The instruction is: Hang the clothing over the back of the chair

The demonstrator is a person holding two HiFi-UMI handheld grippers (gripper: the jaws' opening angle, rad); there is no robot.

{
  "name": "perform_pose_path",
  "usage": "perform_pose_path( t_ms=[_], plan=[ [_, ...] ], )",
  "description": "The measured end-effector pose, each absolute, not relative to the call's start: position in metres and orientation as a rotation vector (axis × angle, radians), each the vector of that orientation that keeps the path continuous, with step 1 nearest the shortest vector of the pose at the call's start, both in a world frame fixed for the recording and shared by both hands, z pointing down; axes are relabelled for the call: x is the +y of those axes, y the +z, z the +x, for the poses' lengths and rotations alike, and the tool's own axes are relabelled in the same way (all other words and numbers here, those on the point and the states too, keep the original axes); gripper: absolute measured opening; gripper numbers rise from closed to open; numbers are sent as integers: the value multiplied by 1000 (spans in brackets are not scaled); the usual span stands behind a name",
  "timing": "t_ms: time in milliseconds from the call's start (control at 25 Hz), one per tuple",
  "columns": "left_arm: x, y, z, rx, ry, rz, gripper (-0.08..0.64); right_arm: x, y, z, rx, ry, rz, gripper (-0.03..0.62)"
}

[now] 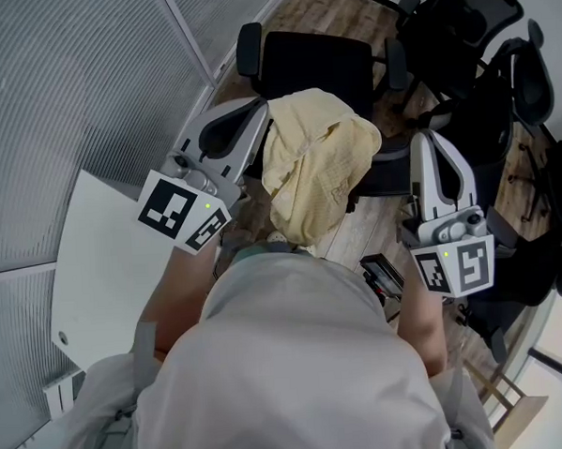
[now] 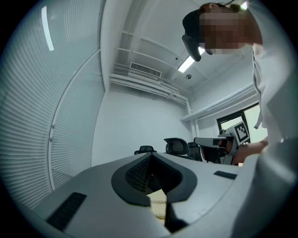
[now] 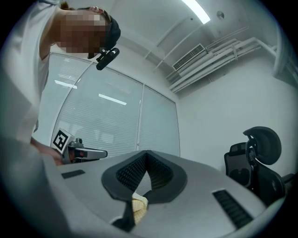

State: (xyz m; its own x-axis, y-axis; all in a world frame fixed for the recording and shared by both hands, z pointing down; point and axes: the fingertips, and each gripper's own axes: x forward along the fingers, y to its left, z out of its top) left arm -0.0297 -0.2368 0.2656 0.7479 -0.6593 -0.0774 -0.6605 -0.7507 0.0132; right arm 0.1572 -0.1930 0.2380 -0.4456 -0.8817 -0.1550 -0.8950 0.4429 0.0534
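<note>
yellow garment pinched by left gripper and right gripper.

The clothing hangs between the left tool at 10 o'clock and the right tool at 3 o'clock, a bit of it in each. Behind it at 12 o'clock stands the chair, with other chairs at 2 o'clock. The worktop lies at 9 o'clock.
</note>
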Motion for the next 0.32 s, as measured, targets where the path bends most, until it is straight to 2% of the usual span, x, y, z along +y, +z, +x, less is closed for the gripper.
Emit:
perform_pose_path(
  t_ms=[320],
  plan=[
    [-236,266,-30,1095,117,-2934,12,-193,239,157,2579,188,-1610,20]
  ],
)
